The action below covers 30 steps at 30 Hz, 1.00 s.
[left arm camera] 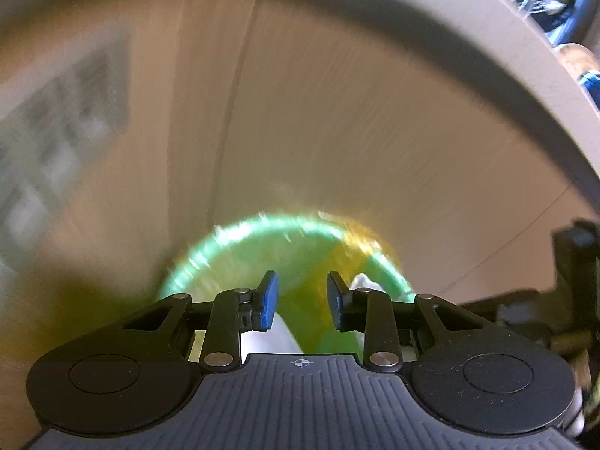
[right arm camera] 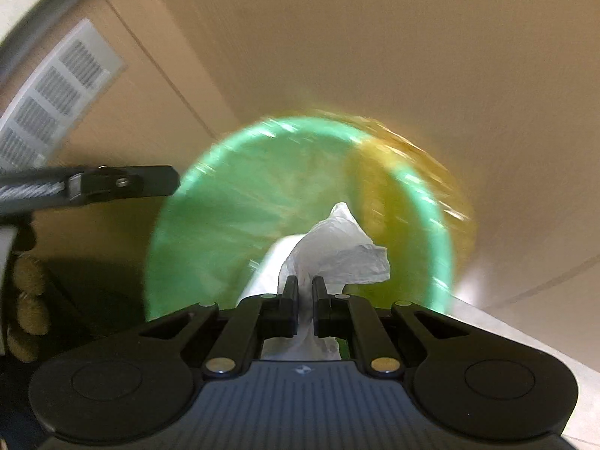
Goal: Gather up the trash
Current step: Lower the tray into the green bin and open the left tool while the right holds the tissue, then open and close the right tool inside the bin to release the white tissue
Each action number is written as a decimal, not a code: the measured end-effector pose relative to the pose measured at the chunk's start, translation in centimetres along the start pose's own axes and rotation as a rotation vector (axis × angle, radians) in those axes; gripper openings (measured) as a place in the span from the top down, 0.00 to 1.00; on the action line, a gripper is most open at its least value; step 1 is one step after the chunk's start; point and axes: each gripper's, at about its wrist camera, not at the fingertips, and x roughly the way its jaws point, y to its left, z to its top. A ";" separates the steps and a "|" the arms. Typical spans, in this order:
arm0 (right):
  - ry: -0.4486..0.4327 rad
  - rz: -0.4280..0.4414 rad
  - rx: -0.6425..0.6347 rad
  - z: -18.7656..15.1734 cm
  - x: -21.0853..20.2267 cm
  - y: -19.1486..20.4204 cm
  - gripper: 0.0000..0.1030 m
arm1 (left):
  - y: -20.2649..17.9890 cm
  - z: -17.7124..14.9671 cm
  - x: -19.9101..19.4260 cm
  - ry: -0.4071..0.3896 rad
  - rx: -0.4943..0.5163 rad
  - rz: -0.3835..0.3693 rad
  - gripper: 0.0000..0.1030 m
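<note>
A crumpled white tissue wad (right arm camera: 339,247) is being pinched between the nearly closed black fingers of the right gripper (right arm camera: 304,292); the paper is seen projecting forward past the tips, long axis running roughly along the fingers. Directly ahead, the round green plastic bin (right arm camera: 210,225) with its translucent yellow-green liner bag (right arm camera: 412,172) is being viewed mouth-on, blurred, against the tan wall (right arm camera: 375,37).

In the left wrist view, the left gripper (left arm camera: 302,292) is being held partly open, blue pads apart, nothing gripped between them; the same bin rim (left arm camera: 262,223) lies just ahead, with a white corner of tissue (left arm camera: 362,281) showing by the right-hand pad.

Judgement: the right gripper is the nearer to release; the tissue is lying in line with the bin opening, so a forward advance then opening is being called for. Clearance over the rim cannot be told.
</note>
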 end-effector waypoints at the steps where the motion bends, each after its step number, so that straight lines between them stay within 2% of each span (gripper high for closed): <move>1: -0.014 0.024 0.002 0.4 0.2 0.4 0.92 | 0.5 -0.2 -0.7 -0.037 0.005 0.013 0.69; 2: -0.017 0.056 0.008 0.8 0.5 0.6 0.91 | 1.1 -0.6 -1.3 -0.073 -0.014 0.009 0.69; 3: -0.001 0.090 0.024 1.2 1.0 0.7 0.85 | 1.8 -0.9 -1.6 -0.104 -0.061 -0.023 0.69; 4: 0.020 0.120 0.052 1.4 1.5 0.5 0.75 | 2.0 -0.8 -1.9 -0.127 -0.108 -0.061 0.69; 6: 0.047 0.151 0.111 1.4 2.2 0.0 0.59 | 1.9 -0.6 -2.3 -0.167 -0.095 -0.063 0.69; 8: 0.063 0.146 0.130 1.2 2.5 0.0 0.58 | 1.5 -0.5 -2.4 -0.176 -0.066 -0.034 0.69; 11: 0.040 0.087 0.086 1.0 2.3 0.7 0.58 | 0.5 -0.5 -1.5 -0.157 -0.010 0.002 0.69; 17: 0.040 0.005 0.034 0.5 2.7 1.2 0.58 | -1.0 -0.7 -0.5 -0.135 0.086 0.035 0.69; 25: 0.085 -0.090 0.052 0.3 3.8 0.1 0.58 | -0.5 -1.3 0.0 -0.144 0.064 0.048 0.69; 30: 0.085 -0.136 0.017 0.0 4.3 0.4 0.58 | -1.0 -1.6 -0.3 -0.142 0.076 0.047 0.69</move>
